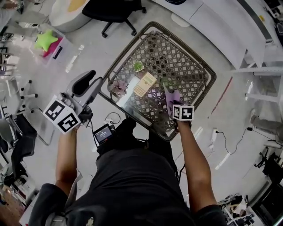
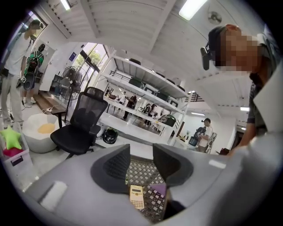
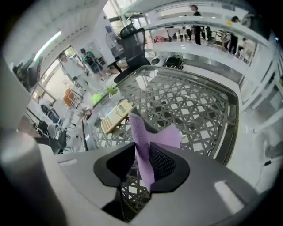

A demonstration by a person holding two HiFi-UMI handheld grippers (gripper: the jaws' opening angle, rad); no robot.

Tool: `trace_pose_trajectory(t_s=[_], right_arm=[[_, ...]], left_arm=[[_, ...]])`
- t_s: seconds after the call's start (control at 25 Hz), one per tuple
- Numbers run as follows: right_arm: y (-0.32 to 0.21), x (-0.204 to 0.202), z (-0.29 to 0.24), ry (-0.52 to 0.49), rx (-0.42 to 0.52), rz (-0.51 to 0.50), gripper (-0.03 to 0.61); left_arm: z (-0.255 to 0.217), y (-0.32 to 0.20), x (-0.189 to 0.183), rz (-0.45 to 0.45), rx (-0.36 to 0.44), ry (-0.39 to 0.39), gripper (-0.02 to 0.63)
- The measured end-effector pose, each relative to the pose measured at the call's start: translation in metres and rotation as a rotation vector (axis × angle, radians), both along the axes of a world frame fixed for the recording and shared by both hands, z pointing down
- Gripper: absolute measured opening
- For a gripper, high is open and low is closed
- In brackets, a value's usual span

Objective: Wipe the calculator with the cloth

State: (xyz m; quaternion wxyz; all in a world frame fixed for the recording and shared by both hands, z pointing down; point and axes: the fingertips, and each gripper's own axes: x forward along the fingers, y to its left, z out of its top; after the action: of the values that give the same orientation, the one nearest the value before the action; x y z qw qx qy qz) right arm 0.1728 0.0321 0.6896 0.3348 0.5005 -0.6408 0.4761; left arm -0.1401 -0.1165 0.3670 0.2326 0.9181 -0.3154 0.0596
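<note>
The beige calculator point(image 1: 145, 84) lies on the glass top of the lattice table point(image 1: 208, 70), near its middle. It shows as well in the left gripper view point(image 2: 136, 197) and in the right gripper view point(image 3: 116, 116). A purple cloth point(image 1: 173, 98) sits to its right, bunched up under my right gripper point(image 1: 173, 104). In the right gripper view the cloth point(image 3: 143, 141) stands between the jaws of that gripper point(image 3: 142, 156), leaning on the right pad, with a gap on the left. My left gripper point(image 1: 93, 84) hangs off the table's left edge, open and empty point(image 2: 141, 161).
A small green plant point(image 1: 138, 66), a pinkish plant point(image 1: 118, 86) and a white strip point(image 1: 128, 90) stand left of the calculator. On the floor are a black office chair point(image 1: 112, 9), a bin with a green star toy point(image 1: 47, 40), a small screen device point(image 1: 104, 132) and cables.
</note>
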Motion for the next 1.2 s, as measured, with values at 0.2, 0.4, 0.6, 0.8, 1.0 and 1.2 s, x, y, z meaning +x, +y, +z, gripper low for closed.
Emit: trace_pose_trajectory(t_s=[0.2,0.4,0.6,0.8,1.0,1.2], right_arm=[[-0.016,0.015,-0.059,-0.126,0.199,0.187,0.115],[-0.041,0.024,-0.215,-0.320,0.615,0.318,0.123],[-0.037,0.036,-0.391,-0.295,1.005,0.306,0.123],[-0.018,0.044,-0.471,-0.198,1.145,0.302,0.121],[0.000,0.040,-0.502,-0.141,1.201,0.291,0.121],[0.017,0.027,-0.512,-0.108,1.209,0.274,0.121]], left_arm=[[-0.020,0.003,0.005,0.024,0.030,0.003,0.167],[-0.037,0.010,0.010,0.059,0.054,0.006,0.167],[-0.058,0.007,0.015,0.100,0.108,0.026,0.167],[-0.073,0.003,0.025,0.139,0.144,0.052,0.167],[-0.084,0.000,0.034,0.171,0.168,0.068,0.167],[-0.092,0.005,0.025,0.174,0.175,0.072,0.167]])
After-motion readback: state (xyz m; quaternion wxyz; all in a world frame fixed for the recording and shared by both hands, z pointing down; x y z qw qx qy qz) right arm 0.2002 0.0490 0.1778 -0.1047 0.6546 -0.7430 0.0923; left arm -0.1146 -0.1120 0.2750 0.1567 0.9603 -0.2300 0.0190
